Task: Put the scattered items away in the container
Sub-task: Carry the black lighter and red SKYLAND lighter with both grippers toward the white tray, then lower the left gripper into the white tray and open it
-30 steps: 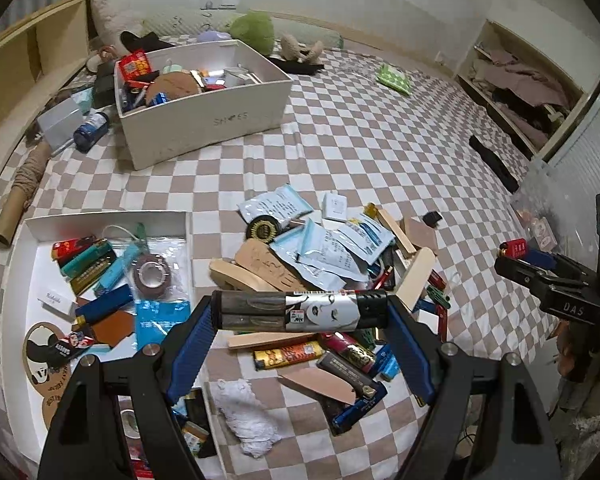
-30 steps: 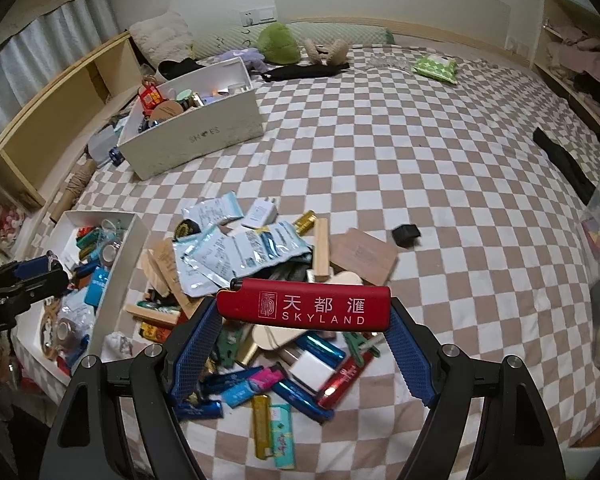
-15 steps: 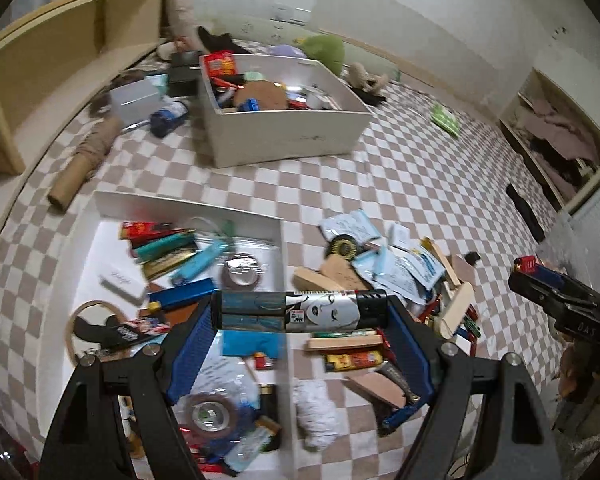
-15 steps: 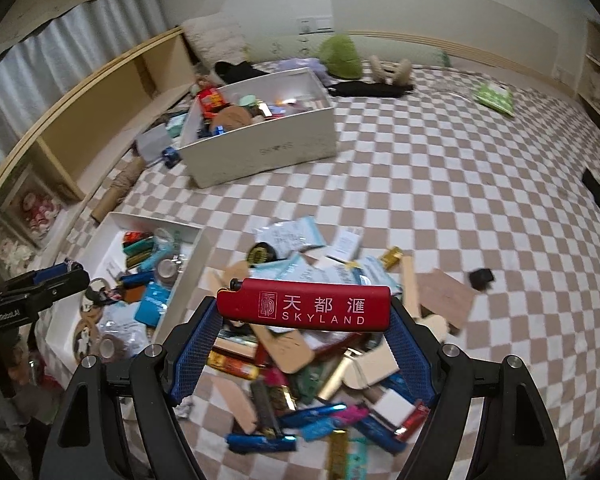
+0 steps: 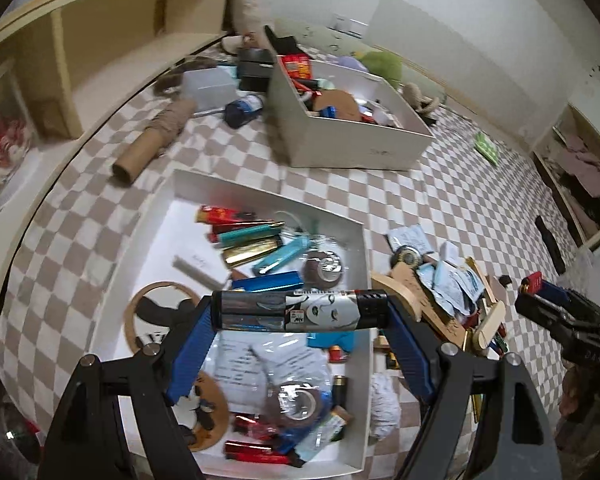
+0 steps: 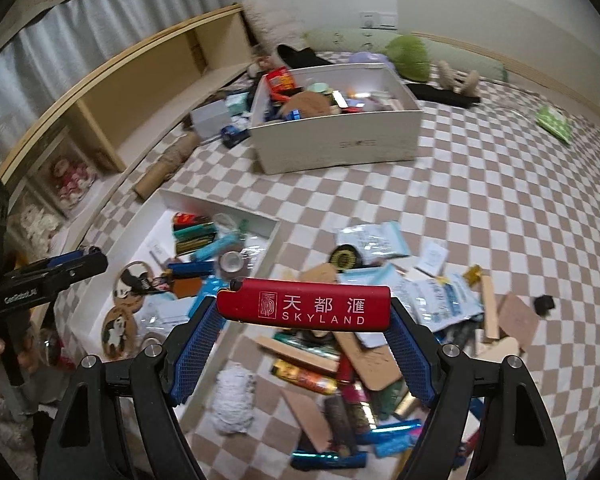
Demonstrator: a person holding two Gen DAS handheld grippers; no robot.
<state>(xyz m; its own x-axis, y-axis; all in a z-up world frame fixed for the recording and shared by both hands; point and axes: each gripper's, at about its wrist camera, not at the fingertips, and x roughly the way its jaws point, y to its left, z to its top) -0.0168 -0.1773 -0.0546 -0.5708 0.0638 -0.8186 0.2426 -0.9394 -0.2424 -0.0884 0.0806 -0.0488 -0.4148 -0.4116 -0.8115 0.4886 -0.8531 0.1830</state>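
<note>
My left gripper (image 5: 300, 316) is shut on a black lighter with a printed face (image 5: 300, 310) and holds it crosswise above the shallow white tray (image 5: 365, 264). The tray holds several lighters, tape rolls and round wooden coasters. My right gripper (image 6: 304, 312) is shut on a red SKYLAND lighter (image 6: 304, 306), above the pile of scattered items (image 6: 364, 360) just right of the tray (image 6: 216, 206). The left gripper shows in the right wrist view (image 6: 52, 272); the right gripper shows in the left wrist view (image 5: 548, 304).
A deep white box (image 5: 356, 144) full of items stands further back on the checkered bed. A cardboard tube (image 5: 148, 148) and a wooden shelf (image 5: 100, 40) lie left. A white crumpled wad (image 6: 236, 400) lies beside the tray. A green packet (image 6: 554, 120) lies far right.
Both grippers have moved left with their lighters. The left one now hangs over the tray; the right one has come from the pile's middle to near the tray's right edge.
</note>
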